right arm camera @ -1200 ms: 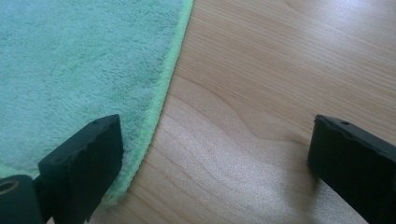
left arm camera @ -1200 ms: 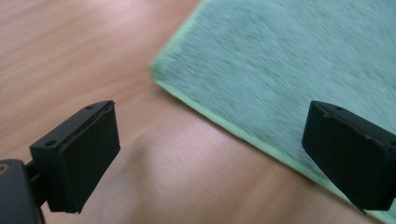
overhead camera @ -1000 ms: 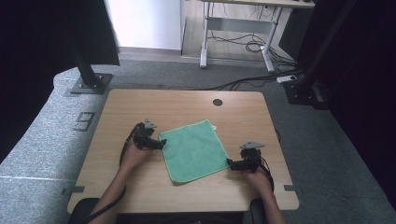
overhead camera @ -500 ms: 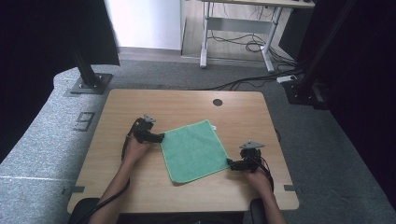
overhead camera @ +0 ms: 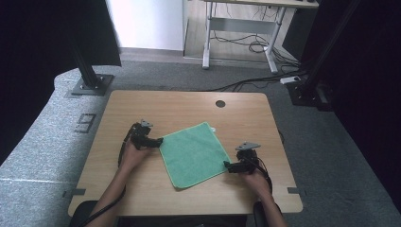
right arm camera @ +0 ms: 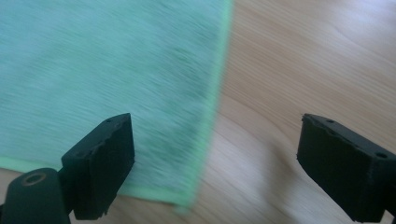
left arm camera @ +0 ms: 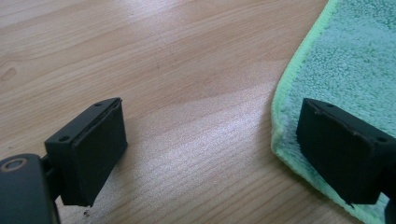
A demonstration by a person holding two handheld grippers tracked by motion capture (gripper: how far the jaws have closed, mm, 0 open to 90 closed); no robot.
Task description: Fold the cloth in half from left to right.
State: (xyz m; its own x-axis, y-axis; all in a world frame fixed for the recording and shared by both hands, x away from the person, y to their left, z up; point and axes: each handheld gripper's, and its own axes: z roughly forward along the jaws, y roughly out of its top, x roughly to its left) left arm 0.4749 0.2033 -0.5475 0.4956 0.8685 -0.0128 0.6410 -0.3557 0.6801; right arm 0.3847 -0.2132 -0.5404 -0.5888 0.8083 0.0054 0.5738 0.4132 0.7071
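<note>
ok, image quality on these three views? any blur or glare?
Right gripper view: motion blur smears the green cloth and its edge, while that gripper's own jaws stay sharp. Left gripper view: crisp, with a soft pale sheen on the wooden table. High view: sharp and evenly lit on the tabletop, dark at both sides, with a bright patch on the floor beyond the table.

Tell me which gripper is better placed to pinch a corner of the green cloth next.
Probably right. The right gripper straddles a corner of the green cloth, its jaws open and just closing a little. The left gripper is open too, but only one jaw overlaps the cloth's edge.
</note>
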